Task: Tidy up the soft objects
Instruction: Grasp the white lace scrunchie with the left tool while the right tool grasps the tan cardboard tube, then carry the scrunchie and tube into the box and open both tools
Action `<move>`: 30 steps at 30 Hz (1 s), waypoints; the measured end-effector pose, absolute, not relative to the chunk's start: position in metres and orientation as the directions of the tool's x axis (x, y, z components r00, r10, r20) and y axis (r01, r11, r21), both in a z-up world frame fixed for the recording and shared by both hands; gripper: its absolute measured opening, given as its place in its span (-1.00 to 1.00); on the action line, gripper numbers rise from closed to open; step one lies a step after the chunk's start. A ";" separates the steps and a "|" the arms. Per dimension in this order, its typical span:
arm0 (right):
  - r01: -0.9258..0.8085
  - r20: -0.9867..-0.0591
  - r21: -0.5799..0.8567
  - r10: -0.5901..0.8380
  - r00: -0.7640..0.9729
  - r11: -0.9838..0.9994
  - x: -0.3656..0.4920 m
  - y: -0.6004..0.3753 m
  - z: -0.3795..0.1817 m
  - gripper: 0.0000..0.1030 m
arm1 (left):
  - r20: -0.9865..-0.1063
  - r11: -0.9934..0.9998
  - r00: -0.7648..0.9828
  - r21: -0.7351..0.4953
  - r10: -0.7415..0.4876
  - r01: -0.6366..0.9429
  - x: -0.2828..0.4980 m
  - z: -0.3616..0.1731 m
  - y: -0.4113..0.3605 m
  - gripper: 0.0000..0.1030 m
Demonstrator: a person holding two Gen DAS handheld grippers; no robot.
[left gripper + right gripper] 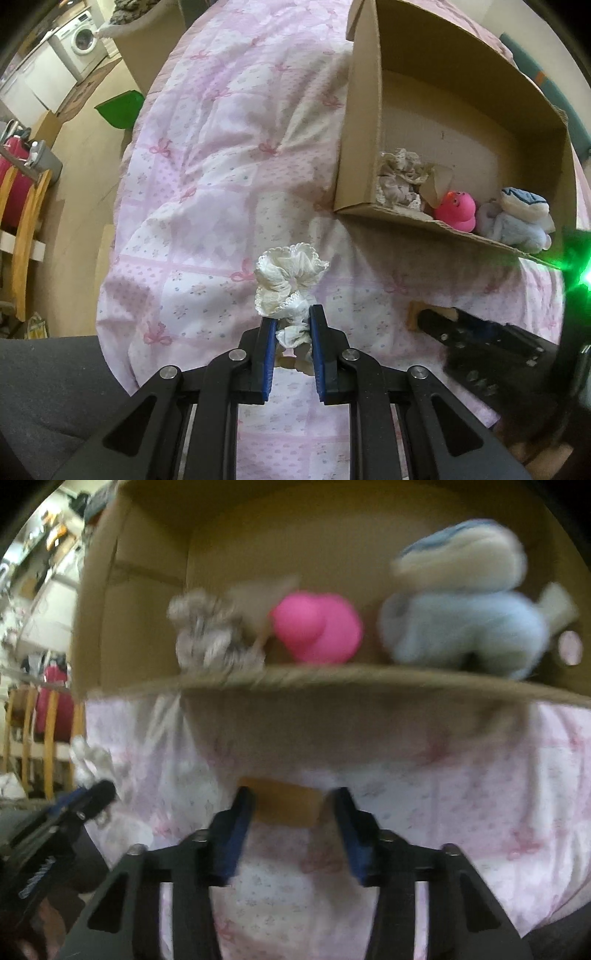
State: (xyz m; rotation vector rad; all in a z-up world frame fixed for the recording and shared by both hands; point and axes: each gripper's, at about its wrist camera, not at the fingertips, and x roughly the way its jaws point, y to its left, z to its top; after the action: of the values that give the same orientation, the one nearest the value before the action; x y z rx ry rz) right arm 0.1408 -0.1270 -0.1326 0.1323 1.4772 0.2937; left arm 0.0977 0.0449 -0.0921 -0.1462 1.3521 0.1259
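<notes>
My left gripper (pixel 292 318) is shut on a white frilly scrunchie (pixel 290 281) and holds it above the pink bedspread (pixel 207 155). A cardboard box (pixel 369 110) lies on its side at the right; it holds a beige lace scrunchie (pixel 400 177), a pink duck toy (pixel 455 209) and a light blue plush (pixel 517 218). My right gripper (pixel 290 799) is open around a small tan block (pixel 284 803) on the bed, just before the box (pixel 332 679). The right view is blurred; the pink toy (pixel 317 627) and blue plush (pixel 465 620) show in it.
Off the bed's left edge are a green bin (pixel 120 109), a washing machine (pixel 81 40), a wooden chair with a red bag (pixel 14 184) and a grey box (pixel 48 162). My left gripper shows at the lower left of the right view (pixel 74 805).
</notes>
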 end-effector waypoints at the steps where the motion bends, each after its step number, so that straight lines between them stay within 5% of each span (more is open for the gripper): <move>1: -0.134 -0.963 0.247 0.259 0.076 0.960 0.139 -0.124 -0.132 -0.35 | -0.977 0.984 0.213 -0.033 0.005 -0.174 0.101 -0.095 0.044 -0.69; 3: -0.165 -0.961 0.247 0.263 0.081 0.955 0.134 -0.121 -0.133 -0.86 | -0.977 0.984 0.212 -0.036 0.002 -0.174 0.101 -0.094 0.043 -0.69; 16: -0.161 -0.903 0.378 0.401 0.153 0.912 0.105 -0.167 -0.078 -0.87 | -0.971 0.989 0.239 -0.043 -0.008 -0.141 0.100 -0.085 0.031 -0.69; 30: -0.108 -0.863 0.377 0.391 0.321 0.920 0.087 -0.213 -0.058 -0.87 | -0.957 0.996 0.289 0.011 0.036 -0.087 0.096 -0.074 0.011 -0.69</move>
State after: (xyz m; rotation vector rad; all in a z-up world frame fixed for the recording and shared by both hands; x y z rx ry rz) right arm 0.0871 -0.2128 -0.0575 0.2696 1.2031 0.3329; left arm 0.0965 0.0115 -0.0744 -0.0460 1.2756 0.0817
